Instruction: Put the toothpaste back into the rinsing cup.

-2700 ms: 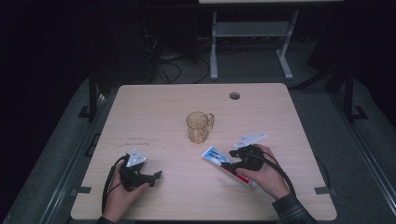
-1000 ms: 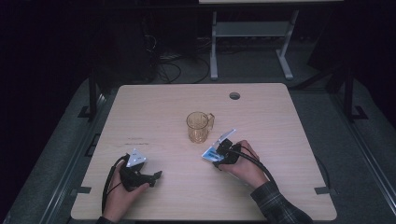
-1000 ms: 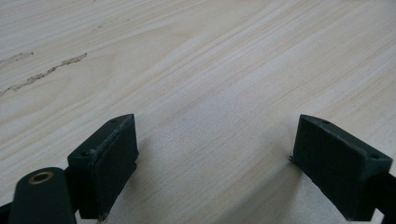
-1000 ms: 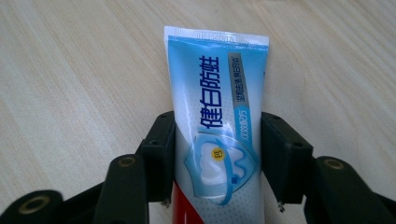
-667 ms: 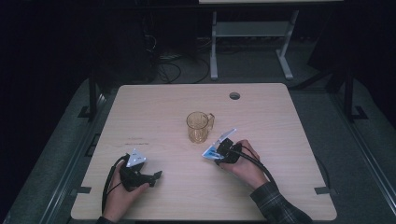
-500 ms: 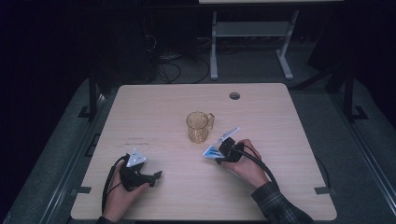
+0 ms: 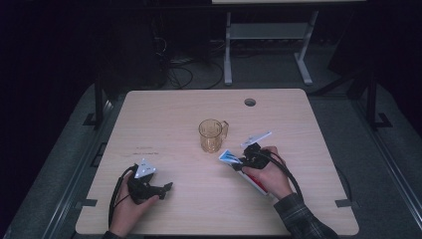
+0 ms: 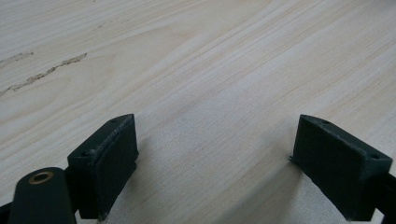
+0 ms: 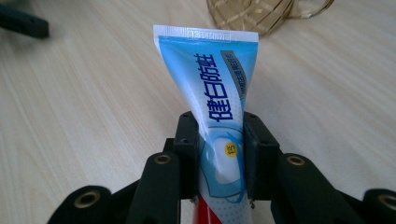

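In the high view, a tube (image 7: pixel 234 160) is gripped by the right gripper (image 7: pixel 247 160) just right of the cup (image 7: pixel 211 135) on the table (image 7: pixel 164 114); the jaws have just been closing on it. The left gripper (image 7: pixel 168 186) is held near the table's front left.

In the left gripper view, the jaws are seen spread wide over bare wood, nothing between them.

In the right gripper view, the tube (image 9: pixel 219 93) is clamped between both pads, its crimped end pointed toward the cup (image 9: pixel 252 14).

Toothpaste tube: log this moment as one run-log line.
right gripper: shut on toothpaste tube | left gripper: open, idle on table | amber mug: upright beside tube
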`<state>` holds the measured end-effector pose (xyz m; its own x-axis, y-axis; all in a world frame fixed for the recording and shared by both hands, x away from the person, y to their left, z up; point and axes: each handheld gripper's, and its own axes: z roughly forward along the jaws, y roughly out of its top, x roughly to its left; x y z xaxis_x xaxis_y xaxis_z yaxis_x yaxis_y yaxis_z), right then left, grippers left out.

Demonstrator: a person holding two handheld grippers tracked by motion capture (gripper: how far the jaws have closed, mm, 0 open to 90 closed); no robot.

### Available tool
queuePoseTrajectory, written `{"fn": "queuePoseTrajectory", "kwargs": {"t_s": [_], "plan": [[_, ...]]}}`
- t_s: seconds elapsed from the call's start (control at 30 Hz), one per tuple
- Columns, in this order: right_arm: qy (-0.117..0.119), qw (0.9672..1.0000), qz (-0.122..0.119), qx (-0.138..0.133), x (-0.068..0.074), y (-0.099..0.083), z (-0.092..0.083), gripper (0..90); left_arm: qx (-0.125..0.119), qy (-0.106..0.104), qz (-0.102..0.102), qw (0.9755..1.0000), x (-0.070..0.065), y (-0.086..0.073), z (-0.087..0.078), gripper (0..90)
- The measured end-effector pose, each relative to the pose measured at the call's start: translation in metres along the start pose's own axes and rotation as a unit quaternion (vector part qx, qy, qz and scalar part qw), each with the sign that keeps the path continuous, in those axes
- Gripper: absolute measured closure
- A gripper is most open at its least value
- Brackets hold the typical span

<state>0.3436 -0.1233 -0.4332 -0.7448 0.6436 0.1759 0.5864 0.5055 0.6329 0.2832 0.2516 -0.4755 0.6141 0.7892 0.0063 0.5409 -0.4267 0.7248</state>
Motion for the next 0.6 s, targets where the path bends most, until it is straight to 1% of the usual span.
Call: {"fn": "queuePoseTrajectory", "kwargs": {"t_s": [0.03,0.1,0.17,0.33,0.37,0.43,0.47,0.53,0.57,0.6], "plan": [[0.002,1.0000,0.003,-0.008,-0.001,0.000,-0.003,70.1,0.000,0.000,0.000,1.0000,0.000,0.000,0.000,12.8],[0.006,0.9994,0.003,-0.033,-0.003,-0.001,-0.009,70.2,0.000,0.000,0.000,1.0000,0.000,0.000,0.000,12.8],[0.007,0.9993,0.002,-0.037,-0.004,-0.001,-0.011,70.3,0.000,0.000,0.000,1.0000,0.000,0.000,0.000,12.8],[0.013,0.9976,0.004,-0.068,-0.006,-0.002,-0.020,70.5,0.000,0.000,0.001,1.0000,0.000,0.000,0.000,12.8],[0.020,0.9965,0.005,-0.081,-0.006,-0.003,-0.023,70.6,0.000,0.000,0.001,1.0000,0.000,0.000,0.000,12.7],[0.021,0.9961,0.005,-0.085,-0.007,-0.003,-0.024,70.6,0.000,0.000,0.001,1.0000,0.000,0.000,0.000,12.8],[0.024,0.9947,0.004,-0.100,-0.008,-0.004,-0.029,70.7,0.000,0.000,0.001,1.0000,0.000,0.000,0.000,12.8],[0.028,0.9934,0.004,-0.112,-0.009,-0.004,-0.032,70.7,0.000,0.000,0.001,1.0000,0.000,0.000,0.000,12.7],[0.028,0.9934,0.004,-0.112,-0.009,-0.004,-0.032,70.7,0.000,0.000,0.001,1.0000,0.000,0.000,0.000,12.7],[0.031,0.9926,0.004,-0.118,-0.010,-0.004,-0.034,70.7,0.000,0.000,0.001,1.0000,0.000,0.000,0.000,12.8]]}}
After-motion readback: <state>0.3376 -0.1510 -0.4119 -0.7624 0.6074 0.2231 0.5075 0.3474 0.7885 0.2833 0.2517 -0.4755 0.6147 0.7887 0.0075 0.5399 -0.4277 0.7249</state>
